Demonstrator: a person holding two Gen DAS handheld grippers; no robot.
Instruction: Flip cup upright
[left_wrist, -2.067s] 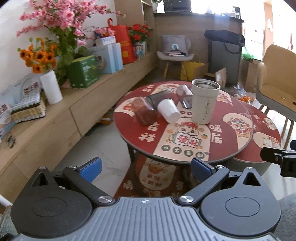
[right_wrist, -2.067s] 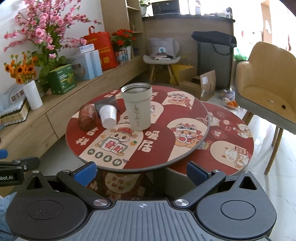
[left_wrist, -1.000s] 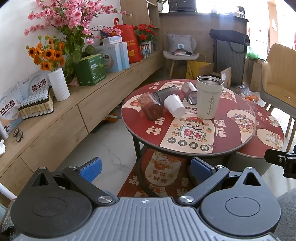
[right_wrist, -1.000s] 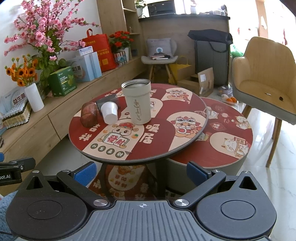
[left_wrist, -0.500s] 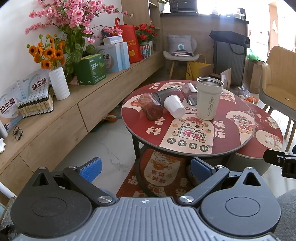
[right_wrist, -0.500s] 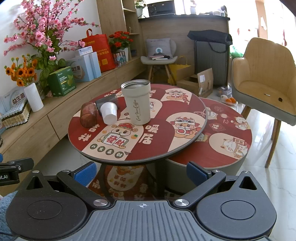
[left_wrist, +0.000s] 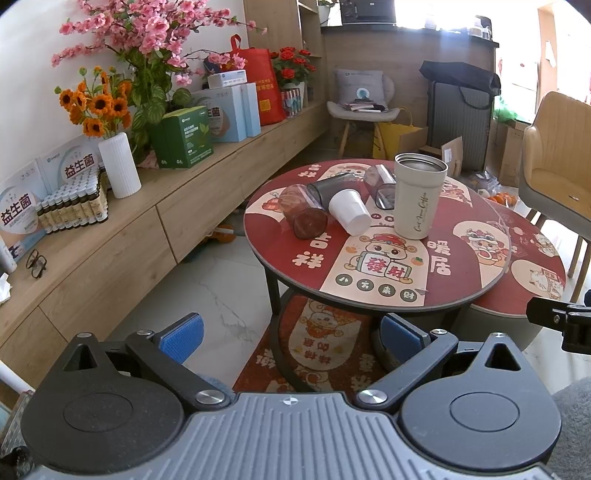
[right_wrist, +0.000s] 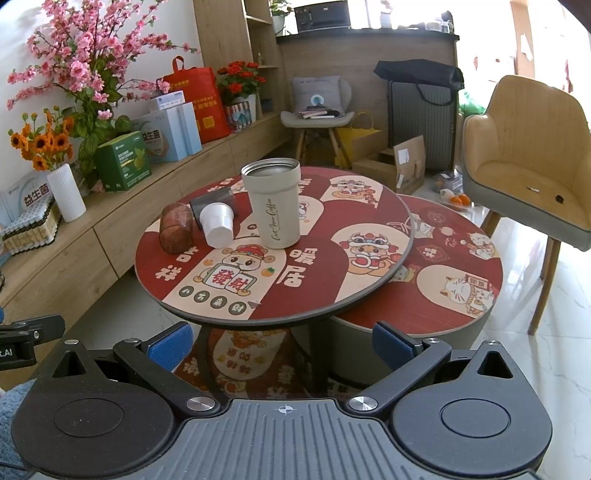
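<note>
A tall beige cup (left_wrist: 418, 197) (right_wrist: 275, 202) stands upright on the round red table (left_wrist: 461, 273) (right_wrist: 325, 291). Beside it several cups lie on their sides: a white paper cup (left_wrist: 349, 212) (right_wrist: 218, 224), a brown translucent cup (left_wrist: 303, 216) (right_wrist: 176, 228), a dark grey cup (left_wrist: 327, 189) (right_wrist: 213, 201) and a clear cup (left_wrist: 379, 184). My left gripper (left_wrist: 291, 334) and right gripper (right_wrist: 280, 341) are both open and empty, held well back from the table's near edge.
A lower round red table (right_wrist: 443, 280) sits to the right. A yellow armchair (right_wrist: 532, 162) stands at the far right. A long wooden bench (left_wrist: 122, 236) with flowers, a white vase (left_wrist: 119, 165) and boxes runs along the left wall.
Both grippers have pulled back from the table since two seconds ago, so it looks smaller; in the last half second almost nothing has moved. Both stay open.
</note>
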